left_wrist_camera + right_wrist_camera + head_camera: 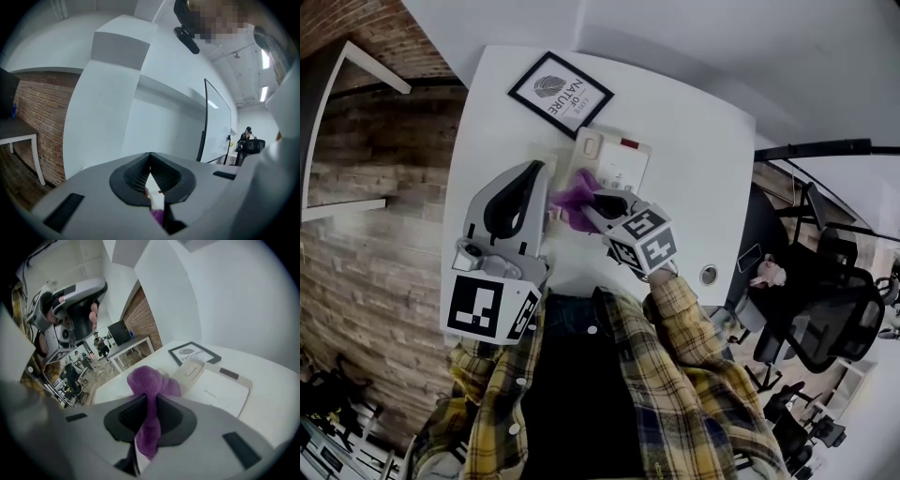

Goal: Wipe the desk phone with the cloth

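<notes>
The cloth [149,380], a purple wad, is pinched between the closed jaws of the right gripper [149,404]. It sits bunched over the near left corner of the desk phone [216,389], hiding that corner, and whether it touches the phone is unclear. The left gripper [150,155] hovers left of the phone, its jaws meeting tip to tip on nothing, and a framed print [192,352] lies just beyond the phone.

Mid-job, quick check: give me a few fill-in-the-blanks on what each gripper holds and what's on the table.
1. The right gripper is shut on a ____ cloth.
2. The left gripper has its jaws together and holds ____.
3. The desk phone and the framed picture lie on a table whose top is ____.
Missing words: purple; nothing; white.
</notes>
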{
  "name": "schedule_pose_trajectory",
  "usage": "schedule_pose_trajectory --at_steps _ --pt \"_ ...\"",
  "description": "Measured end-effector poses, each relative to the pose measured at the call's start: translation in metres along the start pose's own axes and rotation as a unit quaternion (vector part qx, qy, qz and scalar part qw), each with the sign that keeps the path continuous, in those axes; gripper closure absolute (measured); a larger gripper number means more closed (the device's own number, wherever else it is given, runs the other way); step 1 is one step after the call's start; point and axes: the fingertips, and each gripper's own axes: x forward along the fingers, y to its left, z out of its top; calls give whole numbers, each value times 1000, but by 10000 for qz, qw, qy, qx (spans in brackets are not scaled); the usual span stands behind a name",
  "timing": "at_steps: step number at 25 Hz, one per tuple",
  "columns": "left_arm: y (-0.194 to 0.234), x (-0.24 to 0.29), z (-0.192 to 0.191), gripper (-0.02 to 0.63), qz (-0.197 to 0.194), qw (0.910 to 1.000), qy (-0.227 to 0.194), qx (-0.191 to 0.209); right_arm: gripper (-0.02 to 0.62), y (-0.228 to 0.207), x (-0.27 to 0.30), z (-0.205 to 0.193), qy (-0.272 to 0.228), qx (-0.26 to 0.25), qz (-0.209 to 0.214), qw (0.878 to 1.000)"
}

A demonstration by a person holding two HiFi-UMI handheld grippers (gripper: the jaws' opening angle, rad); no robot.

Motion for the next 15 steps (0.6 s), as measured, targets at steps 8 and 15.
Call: schedule_pose_trajectory --at_steps 8,15 --pt "-2 5 -2 592 -35 10000 56 -5 535 -63 -38 73 -777 -307 -807 9932" --pt "1 7 -5 592 -3 9999 109 -17 535 -116 -25 79 -555 -277 -1399 9882"
